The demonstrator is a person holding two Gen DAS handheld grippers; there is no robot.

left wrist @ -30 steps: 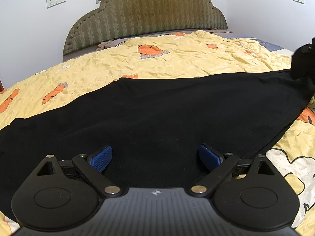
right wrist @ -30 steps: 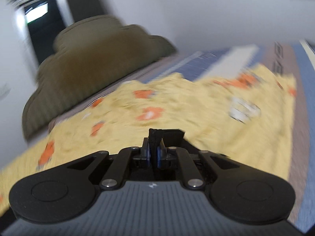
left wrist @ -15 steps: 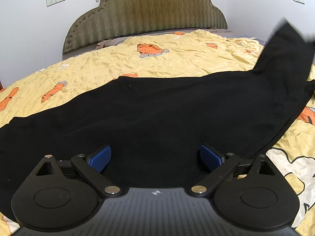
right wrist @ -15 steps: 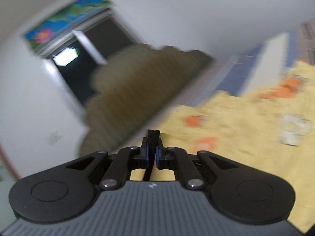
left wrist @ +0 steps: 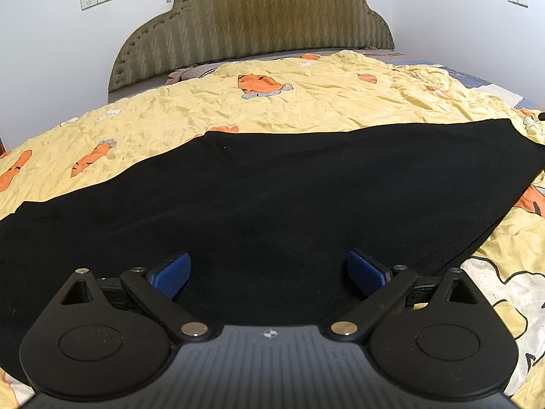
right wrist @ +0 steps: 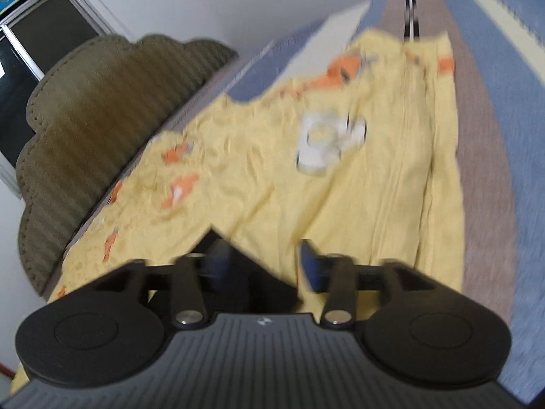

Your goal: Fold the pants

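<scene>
Black pants point(left wrist: 272, 187) lie flat across the yellow bedspread, stretching from the left edge to the right. My left gripper point(left wrist: 269, 272) is open, its blue pads point(left wrist: 172, 274) wide apart just above the near part of the pants, holding nothing. In the blurred right wrist view, my right gripper point(right wrist: 262, 266) is open. A black corner of the pants point(right wrist: 245, 272) lies between and under its fingers, loose on the bedspread.
The yellow bedspread with orange carrot prints point(left wrist: 306, 102) covers the bed point(right wrist: 374, 170). An olive padded headboard point(left wrist: 255, 24) stands at the far end against a white wall. A blue and brown striped sheet point(right wrist: 494, 136) shows beyond the bedspread's right edge.
My right gripper lifted the pants' right end, lowered it and opened, letting it go. The right end now lies flat. My left gripper has not moved.
</scene>
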